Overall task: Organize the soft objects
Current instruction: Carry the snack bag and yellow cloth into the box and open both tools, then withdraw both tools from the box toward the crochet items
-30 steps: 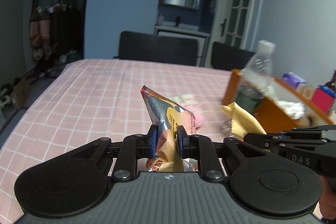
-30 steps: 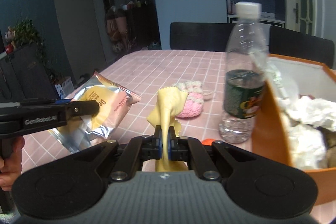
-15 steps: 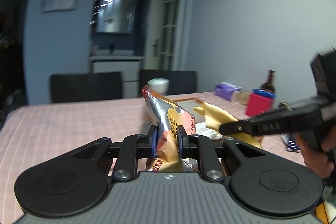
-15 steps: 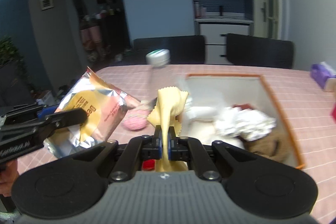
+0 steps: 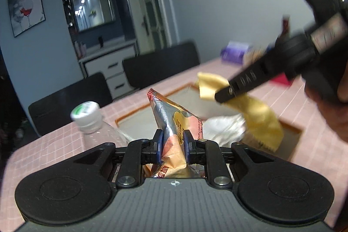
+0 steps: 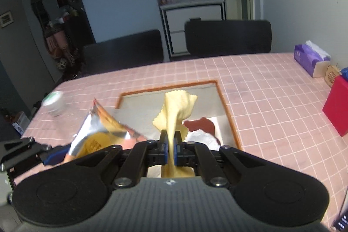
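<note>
My left gripper (image 5: 173, 136) is shut on a silver and orange snack bag (image 5: 174, 116), held above the near left part of an orange-rimmed box (image 5: 291, 126). My right gripper (image 6: 170, 138) is shut on a yellow cloth (image 6: 176, 108) and holds it over the same box (image 6: 226, 110). In the left wrist view the right gripper (image 5: 224, 95) comes in from the right with the cloth (image 5: 258, 114) hanging over white and brown soft things (image 5: 224, 127) in the box. The snack bag also shows in the right wrist view (image 6: 102, 132).
A clear plastic bottle with a white cap (image 5: 87, 114) stands left of the box. A purple tissue box (image 6: 311, 60) and a red box (image 6: 337, 108) sit at the table's right. Two black chairs (image 6: 226, 38) stand at the far edge of the pink checked table (image 6: 271, 101).
Both grippers have swung right and risen, from beside the bottle to over the orange-rimmed box, each still holding its item. The pink knit item has dropped out of view.
</note>
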Available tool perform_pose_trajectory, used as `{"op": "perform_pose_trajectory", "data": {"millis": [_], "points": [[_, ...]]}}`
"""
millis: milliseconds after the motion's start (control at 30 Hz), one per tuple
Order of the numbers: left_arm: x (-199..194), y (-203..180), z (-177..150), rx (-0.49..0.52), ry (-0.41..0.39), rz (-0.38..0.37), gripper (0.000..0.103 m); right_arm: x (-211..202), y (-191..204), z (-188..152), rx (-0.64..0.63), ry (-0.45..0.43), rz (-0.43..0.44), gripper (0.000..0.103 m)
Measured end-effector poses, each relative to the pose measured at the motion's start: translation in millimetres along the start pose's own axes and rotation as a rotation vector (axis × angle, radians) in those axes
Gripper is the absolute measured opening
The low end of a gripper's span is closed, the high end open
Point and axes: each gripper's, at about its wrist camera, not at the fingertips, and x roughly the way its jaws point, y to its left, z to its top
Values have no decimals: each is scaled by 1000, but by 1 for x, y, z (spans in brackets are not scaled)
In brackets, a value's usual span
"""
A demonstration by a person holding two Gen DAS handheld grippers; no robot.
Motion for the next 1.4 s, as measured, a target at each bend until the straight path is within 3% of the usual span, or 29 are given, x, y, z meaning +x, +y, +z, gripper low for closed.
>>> {"op": "perform_pose_trajectory", "data": {"millis": [100, 233, 433, 567, 667, 767, 867, 1167, 1267, 1400], "points": [[31, -12, 2, 83, 74, 59, 21, 34, -7, 8, 6, 41, -5, 2], [62, -15, -1, 135, 170, 73, 22, 71, -10, 14, -26, 88, -39, 2], [91, -19, -6, 194, 244, 103, 22, 111, -13, 19, -59, 161, -44, 4], [103, -21, -7, 208, 278, 106, 22, 122, -12, 17, -78, 190, -61, 11], [106, -22, -8, 207, 294, 115, 22, 117, -9, 14, -83, 177, -61, 36], [111, -21, -7, 214, 305, 118, 23, 106, -12, 12, -80, 157, -51, 38], [115, -22, -7, 216, 322, 122, 28, 97, -14, 12, -69, 139, -40, 47], [107, -23, -4, 222, 285, 149, 33, 71, -17, 10, -41, 101, -55, 60], [93, -21, -1, 205, 245, 145, 33, 58, -18, 11, -17, 81, -64, 70], [65, -16, -2, 173, 173, 119, 33, 38, -13, 9, -15, 63, -80, 70]]}}
